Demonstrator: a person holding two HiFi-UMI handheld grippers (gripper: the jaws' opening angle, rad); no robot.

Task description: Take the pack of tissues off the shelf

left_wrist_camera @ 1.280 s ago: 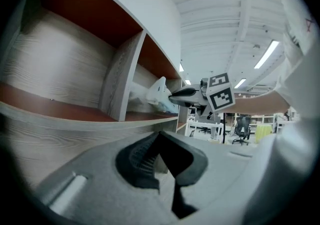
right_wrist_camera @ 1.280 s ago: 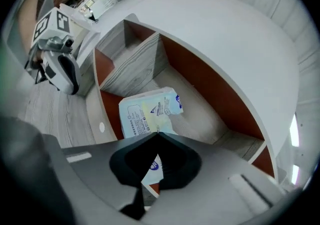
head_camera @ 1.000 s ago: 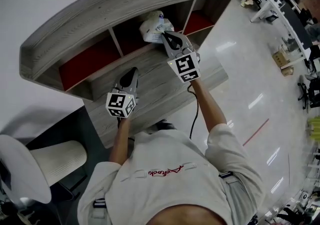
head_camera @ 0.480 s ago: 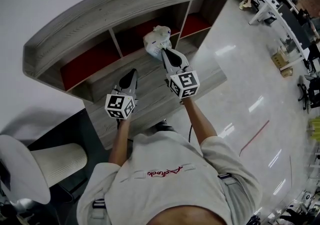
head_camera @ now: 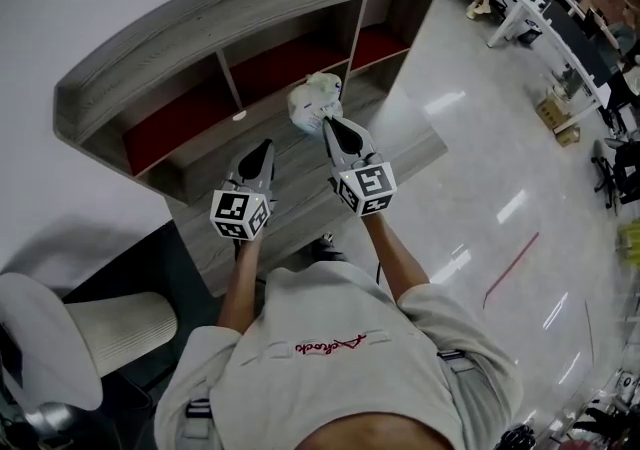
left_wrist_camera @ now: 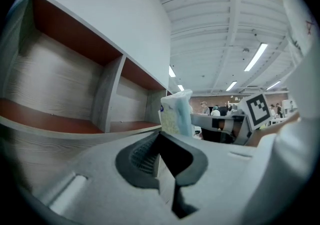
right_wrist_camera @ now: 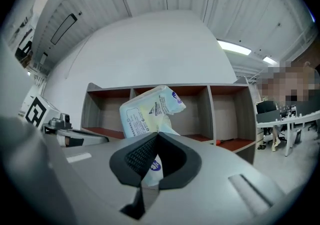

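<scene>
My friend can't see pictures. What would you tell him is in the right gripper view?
The right gripper is shut on a pack of tissues, holding it up in front of a wooden shelf with three open compartments. A white wall rises behind the shelf.

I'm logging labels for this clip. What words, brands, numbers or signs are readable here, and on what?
Shirt: red script logo across the back, too blurred to read.
Tissue pack: lines of small print and a round blue logo, too small to read.
Left cube and right cube: black-and-white square markers, no words.
No text can be quoted for certain.
</scene>
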